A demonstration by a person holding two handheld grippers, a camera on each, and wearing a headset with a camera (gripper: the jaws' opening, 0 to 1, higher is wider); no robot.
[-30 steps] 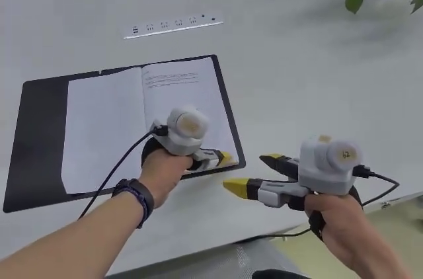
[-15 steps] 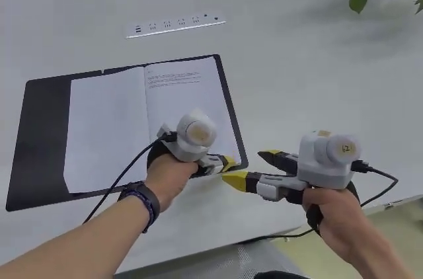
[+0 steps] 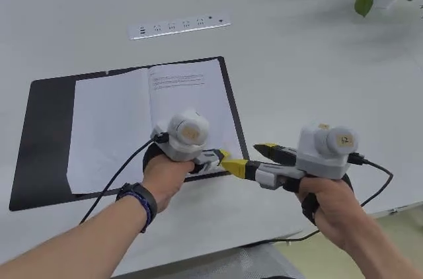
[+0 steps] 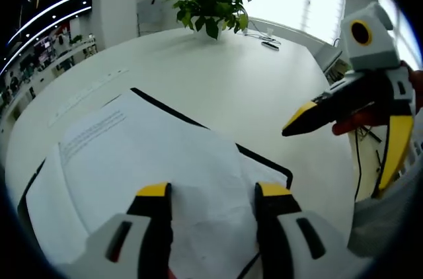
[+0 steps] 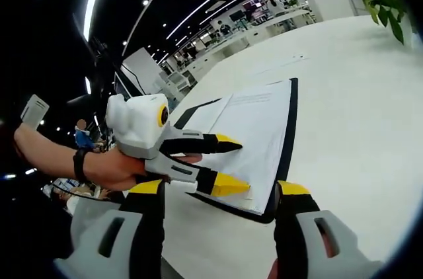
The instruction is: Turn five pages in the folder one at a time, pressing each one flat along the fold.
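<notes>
Folder (image 3: 41, 140) open near the worktop's (image 3: 317, 61) front edge. Left tongs (image 4: 213, 190), released, hover at a corner of the right page (image 3: 192, 104), ready to pinch; my right tongs (image 5: 220, 188), also released, flank it.

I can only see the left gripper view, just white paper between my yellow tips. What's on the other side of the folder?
Observer: In the head view, a blank white left page lies flat, and past it is a wide bare strip of the open black folder, its inside cover.
Operator: Is there a wire on my gripper?
Observer: Yes, a black cable runs from the left gripper back beside the arm.
Operator: And my arm?
Observer: A dark wristband sits on that wrist.
</notes>
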